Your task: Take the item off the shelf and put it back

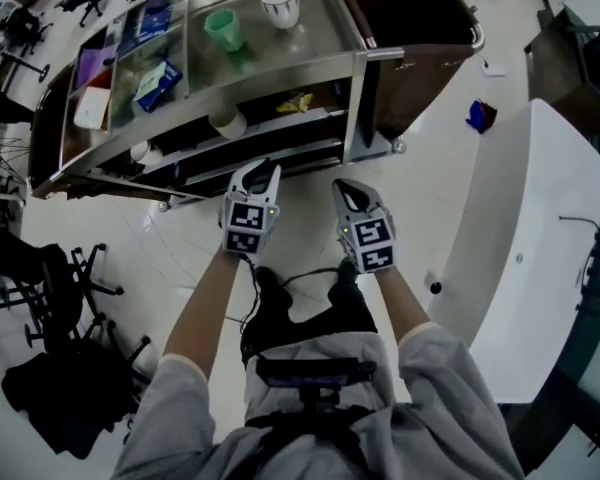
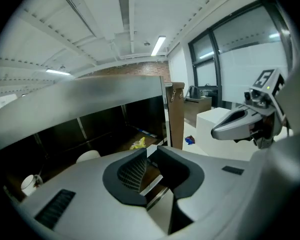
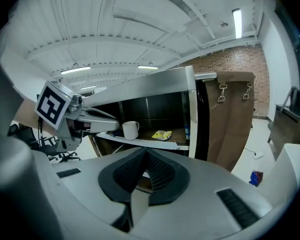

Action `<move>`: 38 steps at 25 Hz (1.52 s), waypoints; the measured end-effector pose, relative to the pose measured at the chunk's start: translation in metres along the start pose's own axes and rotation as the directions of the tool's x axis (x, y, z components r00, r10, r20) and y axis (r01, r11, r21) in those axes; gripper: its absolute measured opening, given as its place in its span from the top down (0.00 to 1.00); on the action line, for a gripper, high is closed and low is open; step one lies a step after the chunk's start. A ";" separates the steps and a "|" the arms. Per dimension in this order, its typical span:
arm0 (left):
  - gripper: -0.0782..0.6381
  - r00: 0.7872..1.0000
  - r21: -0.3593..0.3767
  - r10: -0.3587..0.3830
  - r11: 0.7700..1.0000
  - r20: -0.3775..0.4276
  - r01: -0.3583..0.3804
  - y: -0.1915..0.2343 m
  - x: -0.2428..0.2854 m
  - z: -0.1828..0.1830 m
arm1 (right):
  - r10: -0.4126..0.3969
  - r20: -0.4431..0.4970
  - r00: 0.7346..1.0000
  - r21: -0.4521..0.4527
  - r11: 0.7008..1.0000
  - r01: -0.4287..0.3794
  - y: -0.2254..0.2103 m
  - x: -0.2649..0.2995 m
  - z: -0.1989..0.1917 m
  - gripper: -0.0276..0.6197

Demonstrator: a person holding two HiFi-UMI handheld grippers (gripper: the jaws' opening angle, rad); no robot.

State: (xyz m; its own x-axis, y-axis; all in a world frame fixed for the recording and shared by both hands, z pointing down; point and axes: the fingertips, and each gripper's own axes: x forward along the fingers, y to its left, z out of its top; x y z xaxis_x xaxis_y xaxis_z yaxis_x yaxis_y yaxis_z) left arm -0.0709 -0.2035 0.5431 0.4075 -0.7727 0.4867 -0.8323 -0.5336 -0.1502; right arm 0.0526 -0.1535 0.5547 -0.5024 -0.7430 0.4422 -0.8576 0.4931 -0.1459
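Note:
A steel shelf unit [image 1: 280,69] stands in front of me. On its top sit a green cup [image 1: 223,28], a white bowl [image 1: 279,5] and a blue packet [image 1: 158,83]. On the shelf below are a white mug [image 1: 227,121] [image 3: 130,129] and a yellow packet [image 1: 296,101] [image 3: 162,134]. My left gripper [image 1: 263,168] [image 2: 151,151] hovers just short of the lower shelf, its jaws a little apart with nothing between them. My right gripper [image 1: 345,188] [image 3: 145,153] hangs beside it, pads meeting at the tips, empty.
A white counter [image 1: 520,258] runs along the right, with a small blue thing [image 1: 480,116] on the floor near it. Black chairs [image 1: 50,298] crowd the left. A brown panel [image 3: 230,114] stands against the shelf unit's right end.

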 end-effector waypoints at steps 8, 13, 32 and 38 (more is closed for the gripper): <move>0.64 0.995 0.146 -0.087 0.985 -0.052 0.094 0.023 0.110 -0.015 | -0.046 -0.003 0.999 0.004 0.999 0.046 -0.016 0.066 -0.013 0.94; 0.53 0.992 0.239 -0.108 0.964 -0.064 0.121 0.033 0.158 -0.022 | -0.068 0.011 0.998 0.024 0.997 0.068 -0.029 0.096 -0.019 0.94; 0.47 0.989 0.346 -0.106 0.929 -0.100 0.134 0.045 0.238 -0.028 | -0.097 0.018 0.995 0.076 0.993 0.095 -0.045 0.124 -0.048 0.94; 0.71 0.996 0.335 -0.061 0.939 -0.072 0.082 0.053 0.238 -0.025 | -0.103 0.012 0.995 0.080 0.992 0.102 -0.054 0.119 -0.050 0.94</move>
State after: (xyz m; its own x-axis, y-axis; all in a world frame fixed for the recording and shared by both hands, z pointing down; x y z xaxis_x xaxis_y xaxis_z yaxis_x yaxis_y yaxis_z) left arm -0.0278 -0.4068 0.6728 0.4293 -0.7120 0.5557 -0.6221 -0.6791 -0.3897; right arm 0.0441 -0.2460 0.6594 -0.4124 -0.7956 0.4439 -0.9105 0.3768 -0.1704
